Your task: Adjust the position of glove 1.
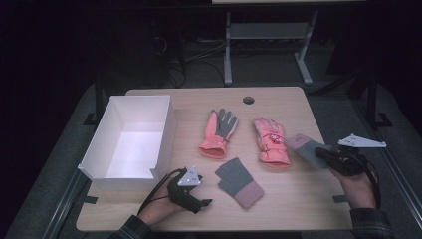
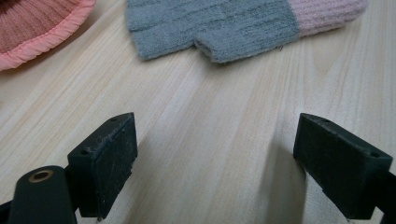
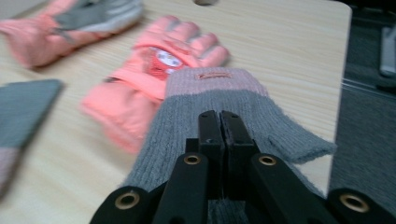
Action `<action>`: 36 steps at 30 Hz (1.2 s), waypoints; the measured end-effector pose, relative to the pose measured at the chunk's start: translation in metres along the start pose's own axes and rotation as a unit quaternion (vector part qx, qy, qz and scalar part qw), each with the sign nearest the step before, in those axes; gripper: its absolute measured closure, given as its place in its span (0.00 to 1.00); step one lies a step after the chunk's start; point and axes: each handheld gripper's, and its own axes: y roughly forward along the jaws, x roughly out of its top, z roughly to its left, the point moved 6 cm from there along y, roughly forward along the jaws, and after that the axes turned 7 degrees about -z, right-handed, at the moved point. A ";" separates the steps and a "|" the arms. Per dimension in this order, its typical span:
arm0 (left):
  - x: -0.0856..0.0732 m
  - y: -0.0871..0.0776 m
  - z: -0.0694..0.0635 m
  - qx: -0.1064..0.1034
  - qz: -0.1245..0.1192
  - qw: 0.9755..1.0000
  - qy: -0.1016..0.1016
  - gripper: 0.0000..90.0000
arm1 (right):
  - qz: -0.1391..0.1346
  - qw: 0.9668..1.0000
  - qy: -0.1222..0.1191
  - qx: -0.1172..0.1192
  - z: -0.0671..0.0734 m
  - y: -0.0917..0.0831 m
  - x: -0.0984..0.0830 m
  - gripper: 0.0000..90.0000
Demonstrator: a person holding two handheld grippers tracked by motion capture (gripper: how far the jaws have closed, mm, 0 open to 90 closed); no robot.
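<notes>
A grey knit glove with a pink cuff (image 3: 224, 98) hangs lifted off the table by its grey end, and my right gripper (image 3: 219, 123) is shut on it; from above, this glove (image 1: 302, 146) sits at the table's right edge beside the right gripper (image 1: 321, 154). Its twin (image 1: 240, 181) lies flat near the front middle. My left gripper (image 1: 205, 202) rests low at the front left, open and with bare wood between its pads (image 2: 107, 158). The twin glove (image 2: 224, 23) lies just ahead of it.
Two coral winter gloves lie mid-table, one showing its grey palm (image 1: 219, 132) and one back-up (image 1: 271, 142). An open white box (image 1: 107, 129) stands at the left. A cable hole (image 1: 248, 100) is near the far edge. Desk legs and cables stand beyond the table.
</notes>
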 end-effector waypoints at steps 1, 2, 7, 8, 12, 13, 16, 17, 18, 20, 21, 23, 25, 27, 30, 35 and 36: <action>0.000 0.000 0.000 0.000 0.000 1.000 0.000 0.14 | -0.007 1.000 0.000 0.008 0.005 -0.004 0.001 0.98; 0.000 0.000 0.000 0.000 0.000 1.000 0.000 0.14 | -0.011 1.000 -0.002 0.018 0.011 -0.008 0.000 0.98; 0.000 0.000 0.000 0.000 0.000 1.000 0.000 0.14 | -0.016 0.998 -0.023 0.061 0.040 -0.012 0.000 0.98; 0.000 0.000 0.000 0.000 0.000 1.000 -0.001 0.14 | -0.015 0.997 -0.025 0.070 0.046 -0.012 0.000 0.98; 0.000 0.000 0.000 0.000 0.000 1.000 -0.001 0.14 | -0.010 0.994 -0.041 0.101 0.069 -0.010 -0.001 0.98; 0.000 0.000 0.000 0.000 0.000 1.000 -0.001 0.14 | -0.009 0.993 -0.043 0.110 0.076 -0.009 -0.001 0.98; 0.000 0.000 0.000 0.000 0.000 1.000 -0.001 0.14 | -0.003 0.988 -0.059 0.139 0.096 -0.002 -0.001 0.98; 0.000 0.000 0.000 0.001 0.000 1.000 -0.001 0.14 | 0.000 0.987 -0.060 0.149 0.102 0.000 -0.001 0.98; 0.000 0.000 0.000 0.000 0.000 1.000 -0.001 0.14 | 0.003 0.985 -0.062 0.160 0.109 0.003 -0.001 0.98; 0.000 0.000 0.000 0.000 0.000 1.000 -0.001 0.14 | 0.012 0.980 -0.071 0.186 0.126 0.011 -0.003 0.98; 0.000 0.000 0.000 0.000 0.000 1.000 -0.001 0.14 | 0.015 0.978 -0.076 0.192 0.130 0.014 -0.004 0.98; 0.001 0.001 0.000 0.001 -0.001 1.000 -0.003 0.14 | 0.023 0.974 -0.089 0.207 0.142 0.023 -0.006 0.98; 0.001 0.001 0.000 0.001 -0.001 1.000 -0.003 0.14 | 0.026 0.973 -0.092 0.212 0.146 0.026 -0.006 0.98; 0.001 0.001 0.000 0.001 -0.001 1.000 -0.004 0.14 | 0.032 0.968 -0.102 0.227 0.157 0.035 -0.006 0.98; 0.001 0.001 0.000 0.002 -0.001 1.000 -0.004 0.14 | 0.046 0.959 -0.120 0.255 0.176 0.048 -0.011 0.98; 0.001 0.001 0.000 0.002 0.002 1.000 -0.002 0.14 | 0.071 0.952 -0.130 0.269 0.187 0.058 -0.023 0.98; 0.001 0.001 0.000 0.002 0.002 1.000 -0.002 0.14 | 0.071 0.952 -0.130 0.269 0.187 0.058 -0.023 0.98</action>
